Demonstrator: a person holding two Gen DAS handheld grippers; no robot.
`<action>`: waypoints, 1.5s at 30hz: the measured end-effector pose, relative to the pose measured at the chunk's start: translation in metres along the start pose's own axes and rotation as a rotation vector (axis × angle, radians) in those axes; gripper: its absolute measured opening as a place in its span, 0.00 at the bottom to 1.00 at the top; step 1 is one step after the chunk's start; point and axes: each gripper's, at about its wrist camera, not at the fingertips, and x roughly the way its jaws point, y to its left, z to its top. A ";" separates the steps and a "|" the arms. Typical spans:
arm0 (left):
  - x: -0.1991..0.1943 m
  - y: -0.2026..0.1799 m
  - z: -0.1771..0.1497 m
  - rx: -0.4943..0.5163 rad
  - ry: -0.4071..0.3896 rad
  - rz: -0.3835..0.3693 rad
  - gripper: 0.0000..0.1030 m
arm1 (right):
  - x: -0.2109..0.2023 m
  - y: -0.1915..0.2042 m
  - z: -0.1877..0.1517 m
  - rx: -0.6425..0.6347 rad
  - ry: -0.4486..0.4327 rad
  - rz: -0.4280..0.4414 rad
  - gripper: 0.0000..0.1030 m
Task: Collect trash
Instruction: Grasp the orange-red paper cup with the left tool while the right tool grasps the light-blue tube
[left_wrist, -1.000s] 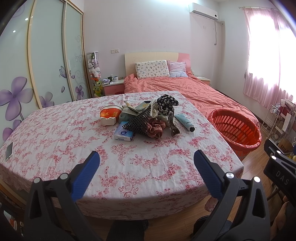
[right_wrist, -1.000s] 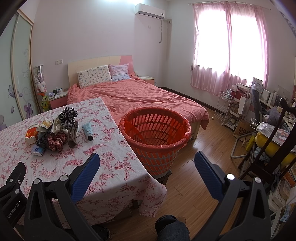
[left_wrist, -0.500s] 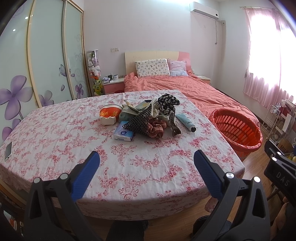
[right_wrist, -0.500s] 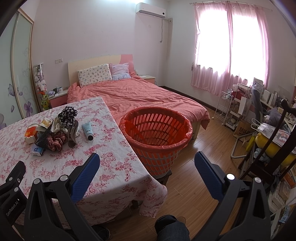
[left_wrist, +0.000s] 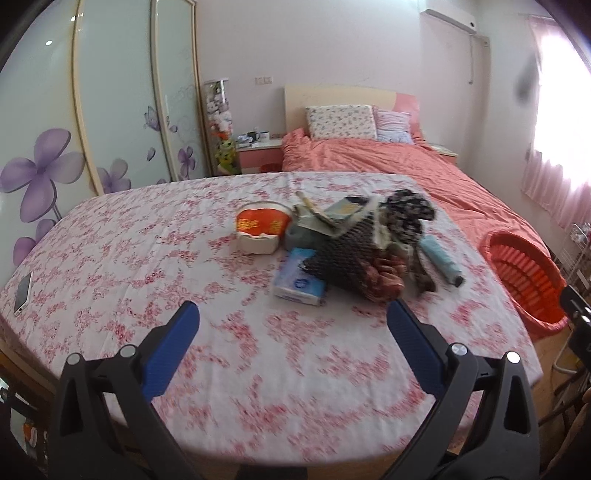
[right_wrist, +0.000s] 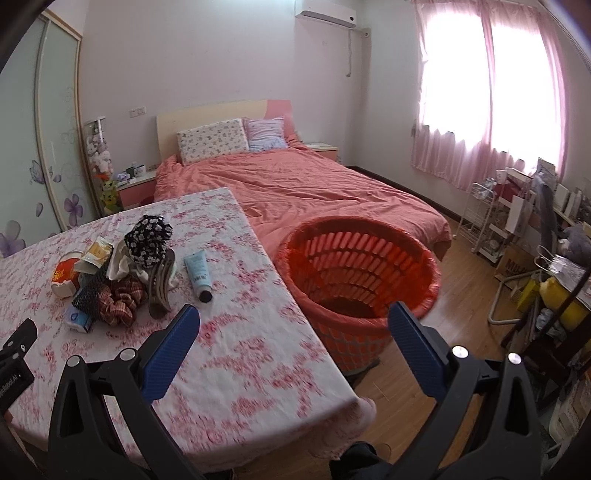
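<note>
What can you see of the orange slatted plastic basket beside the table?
The orange slatted plastic basket is round and tapers downward, with rows of vertical slots in its wall. A thin orange liner appears folded over its rim. It stands upright on the wooden floor, between the floral-clothed table and the bed. What shows of the inside looks empty. Neither gripper touches it.

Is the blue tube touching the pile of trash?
Apart. The right wrist view shows bare tablecloth between the blue tube and the brown hair claw at the pile's edge.

Basket (left_wrist: 524, 273) cut by frame edge at 3 o'clock | tablecloth (left_wrist: 295, 387) motion-blurred at 6 o'clock | packet (right_wrist: 96, 251) print unreadable
</note>
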 end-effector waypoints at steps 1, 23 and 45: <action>0.009 0.007 0.005 -0.006 0.004 0.015 0.96 | 0.008 0.003 0.003 -0.003 0.001 0.015 0.98; 0.197 0.054 0.070 -0.029 0.197 0.019 0.90 | 0.156 0.069 0.021 -0.034 0.291 0.259 0.44; 0.248 0.066 0.081 -0.015 0.269 0.053 0.81 | 0.173 0.082 0.019 -0.080 0.317 0.247 0.28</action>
